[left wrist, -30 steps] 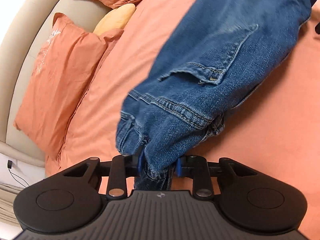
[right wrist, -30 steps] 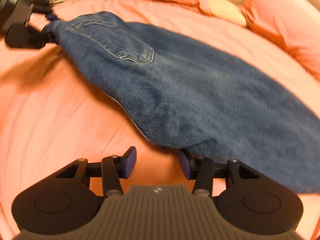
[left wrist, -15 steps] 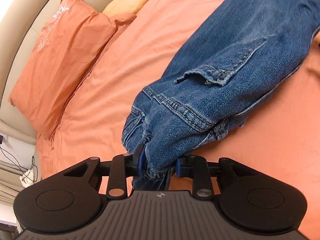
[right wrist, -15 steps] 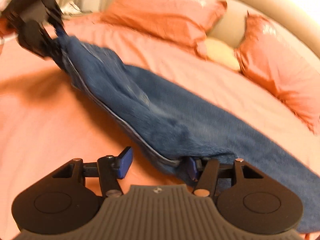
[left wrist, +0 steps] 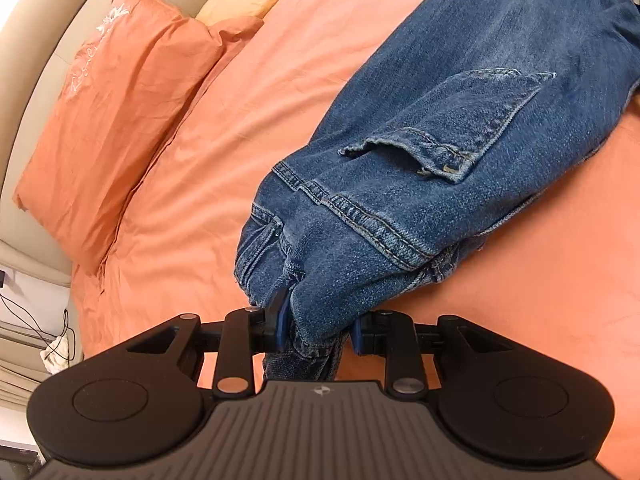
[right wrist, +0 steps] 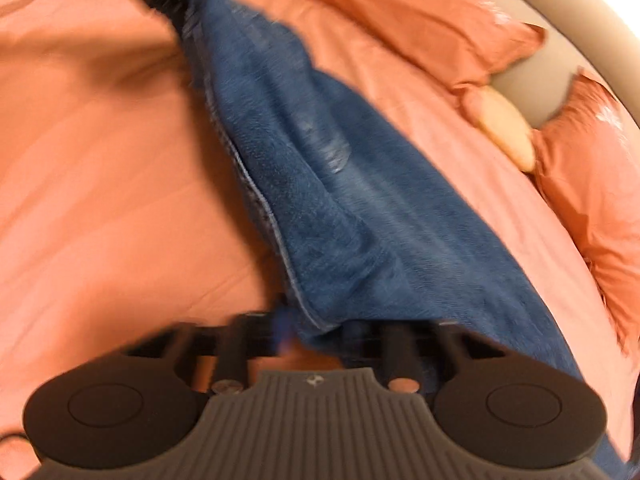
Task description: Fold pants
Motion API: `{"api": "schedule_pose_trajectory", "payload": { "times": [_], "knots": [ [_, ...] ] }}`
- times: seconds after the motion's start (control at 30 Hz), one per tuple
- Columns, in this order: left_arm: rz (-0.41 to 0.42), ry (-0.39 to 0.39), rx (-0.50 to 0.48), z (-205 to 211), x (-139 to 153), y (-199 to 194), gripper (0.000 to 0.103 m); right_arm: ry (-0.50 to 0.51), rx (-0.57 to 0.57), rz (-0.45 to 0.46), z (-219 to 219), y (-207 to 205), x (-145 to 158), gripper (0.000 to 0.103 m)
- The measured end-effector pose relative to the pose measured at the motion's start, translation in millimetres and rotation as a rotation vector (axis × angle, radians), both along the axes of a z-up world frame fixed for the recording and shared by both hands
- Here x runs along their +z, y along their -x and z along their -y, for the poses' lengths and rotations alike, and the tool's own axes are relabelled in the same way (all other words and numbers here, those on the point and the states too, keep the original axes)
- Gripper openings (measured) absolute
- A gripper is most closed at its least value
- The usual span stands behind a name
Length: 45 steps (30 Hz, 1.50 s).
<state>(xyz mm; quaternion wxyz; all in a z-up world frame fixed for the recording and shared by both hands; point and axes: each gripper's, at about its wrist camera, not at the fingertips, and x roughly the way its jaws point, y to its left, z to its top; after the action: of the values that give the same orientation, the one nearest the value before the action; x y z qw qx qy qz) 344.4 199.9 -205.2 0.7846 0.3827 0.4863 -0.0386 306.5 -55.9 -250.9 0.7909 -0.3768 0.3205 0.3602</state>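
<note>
The left gripper (left wrist: 318,326) has its fingers clamped on the bunched waistband of the jeans (left wrist: 460,152), stretched over the orange bed (left wrist: 208,184). The right gripper (right wrist: 316,330) pinches the denim's near edge, though blurred.

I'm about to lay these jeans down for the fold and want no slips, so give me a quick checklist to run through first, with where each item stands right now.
1. Left tool clamped on the jeans: ok, denim at the waistband end is bunched between its fingers.
2. Right tool gripping the jeans: cannot tell, the view is motion blurred; cloth sits between its fingers, but closure is unclear.
3. Jeans stretched between both tools: ok, they run as one band from tool to tool.
4. Fabric flat, no twist: not ok, the waistband end is crumpled and the back pocket gapes.
5. Landing area on the bedsheet: ok, bare sheet beside the jeans; the pillows sit off at the headboard.
</note>
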Motion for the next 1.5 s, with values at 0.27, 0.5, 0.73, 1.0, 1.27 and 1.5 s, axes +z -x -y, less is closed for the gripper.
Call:
{"api": "schedule_pose_trajectory", "payload": {
  "times": [0.27,0.5,0.73,1.0,1.27,1.5],
  "knots": [
    [-0.034,-0.004,0.018,-6,-15,-3,0.033,0.020,-0.001,-0.133,16,54,-11,0.000],
    [-0.062,-0.038,0.043,-3,-30,-8,0.033,-0.053,-0.123,-0.083,39,72,-3,0.006],
    [-0.071,-0.062,0.052,0,-31,-10,0.033,0.084,-0.095,-0.010,66,31,-9,0.037],
    [-0.078,-0.071,0.050,0,-32,-8,0.033,0.122,-0.029,0.051,99,-11,-7,0.037],
    [-0.083,-0.078,0.039,0,-34,-8,0.033,0.196,0.183,0.130,108,2,6,0.038],
    [-0.083,-0.097,0.038,2,-35,-7,0.033,0.226,0.245,0.109,99,3,-4,0.034]
  ]
}}
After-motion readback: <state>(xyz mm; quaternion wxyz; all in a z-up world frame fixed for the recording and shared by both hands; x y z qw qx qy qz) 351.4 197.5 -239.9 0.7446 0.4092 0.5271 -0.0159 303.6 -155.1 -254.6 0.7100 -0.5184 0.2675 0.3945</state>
